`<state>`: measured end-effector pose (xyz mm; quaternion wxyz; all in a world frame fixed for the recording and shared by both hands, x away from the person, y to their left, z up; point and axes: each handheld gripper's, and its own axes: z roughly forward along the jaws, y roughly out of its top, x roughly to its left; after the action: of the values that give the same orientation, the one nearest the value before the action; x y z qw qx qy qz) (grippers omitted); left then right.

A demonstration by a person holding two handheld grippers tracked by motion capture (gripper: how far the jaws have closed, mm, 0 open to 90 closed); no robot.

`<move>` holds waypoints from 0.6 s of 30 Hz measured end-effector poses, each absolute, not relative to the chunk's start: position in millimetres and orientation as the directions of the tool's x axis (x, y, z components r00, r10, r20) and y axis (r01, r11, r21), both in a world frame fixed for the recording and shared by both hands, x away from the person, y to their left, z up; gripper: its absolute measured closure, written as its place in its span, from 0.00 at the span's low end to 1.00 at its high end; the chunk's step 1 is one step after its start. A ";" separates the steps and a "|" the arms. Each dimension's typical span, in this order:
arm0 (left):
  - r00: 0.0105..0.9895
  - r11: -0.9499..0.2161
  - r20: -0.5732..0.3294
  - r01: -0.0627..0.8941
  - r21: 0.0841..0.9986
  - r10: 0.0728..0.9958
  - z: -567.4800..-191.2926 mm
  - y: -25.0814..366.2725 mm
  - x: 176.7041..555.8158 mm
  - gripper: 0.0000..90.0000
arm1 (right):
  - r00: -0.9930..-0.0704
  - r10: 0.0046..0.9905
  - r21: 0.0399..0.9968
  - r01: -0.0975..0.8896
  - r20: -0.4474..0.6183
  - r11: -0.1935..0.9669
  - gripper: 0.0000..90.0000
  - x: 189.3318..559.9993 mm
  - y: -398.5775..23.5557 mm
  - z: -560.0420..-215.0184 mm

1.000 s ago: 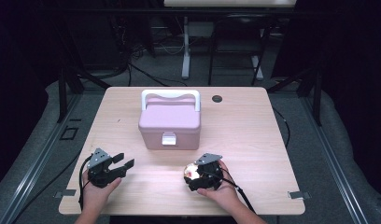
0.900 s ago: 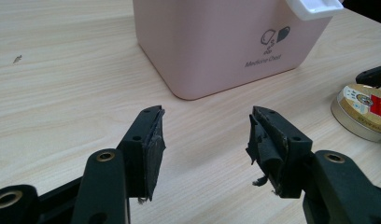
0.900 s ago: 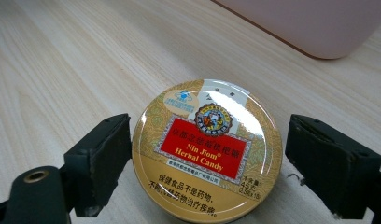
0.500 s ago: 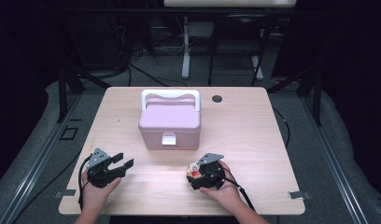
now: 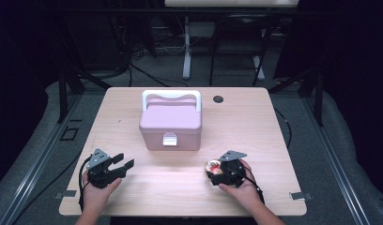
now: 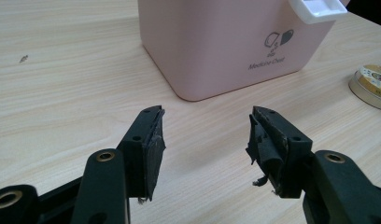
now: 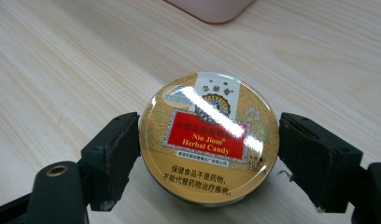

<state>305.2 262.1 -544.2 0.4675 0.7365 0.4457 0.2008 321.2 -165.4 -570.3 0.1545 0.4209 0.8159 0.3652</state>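
A round gold candy tin [image 7: 212,140] with a red label sits between the black jaws of my right gripper [image 7: 209,125]. Both pads touch its rim, and the jaws have just been closing on it. In the high view the right gripper [image 5: 213,167] holds the tin [image 5: 211,165] low over the table, right of centre near the front. A pink medicine box [image 5: 170,124] with a white handle [image 5: 171,95] and a white latch [image 5: 169,139] stands shut mid-table. My left gripper [image 5: 125,160] rests front left, open and empty, its jaws [image 6: 205,126] pointing at the box [image 6: 226,42].
The light wooden table [image 5: 255,126] has a dark round cable hole [image 5: 218,99] at the back, right of the box. Dark floor, cables and stand legs lie beyond the far edge. Bare wood stretches between the two grippers and the box.
My right gripper has slid to the right along the front of the table, carrying the candy tin with it. The left gripper and the pink box have stayed put.
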 end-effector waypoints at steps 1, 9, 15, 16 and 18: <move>0.522 -0.165 -0.122 0.469 0.868 0.844 -544.2 262.0 305.2 0.50 | -0.598 0.800 0.726 0.574 0.055 0.379 0.23 321.2 -165.4 -570.3; 0.522 -0.160 -0.125 0.467 0.870 0.844 -544.3 262.3 305.3 0.50 | -0.572 0.820 0.734 0.570 0.034 0.368 0.24 331.8 -150.2 -571.3; 0.513 -0.151 -0.127 0.466 0.872 0.849 -543.7 265.6 304.5 0.50 | -0.565 0.825 0.727 0.574 0.019 0.377 0.25 332.4 -153.9 -570.7; 0.513 -0.150 -0.128 0.466 0.872 0.849 -543.6 265.6 304.4 0.50 | -0.562 0.827 0.723 0.579 0.020 0.376 0.25 331.9 -157.2 -570.2; 0.512 -0.150 -0.128 0.466 0.872 0.849 -543.4 265.3 304.0 0.50 | -0.558 0.830 0.721 0.580 0.013 0.378 0.25 331.3 -166.3 -569.8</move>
<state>304.0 265.3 -543.4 0.4717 0.7305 0.4502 0.2029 331.3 -166.3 -569.8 0.1788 0.4350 0.8107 0.3487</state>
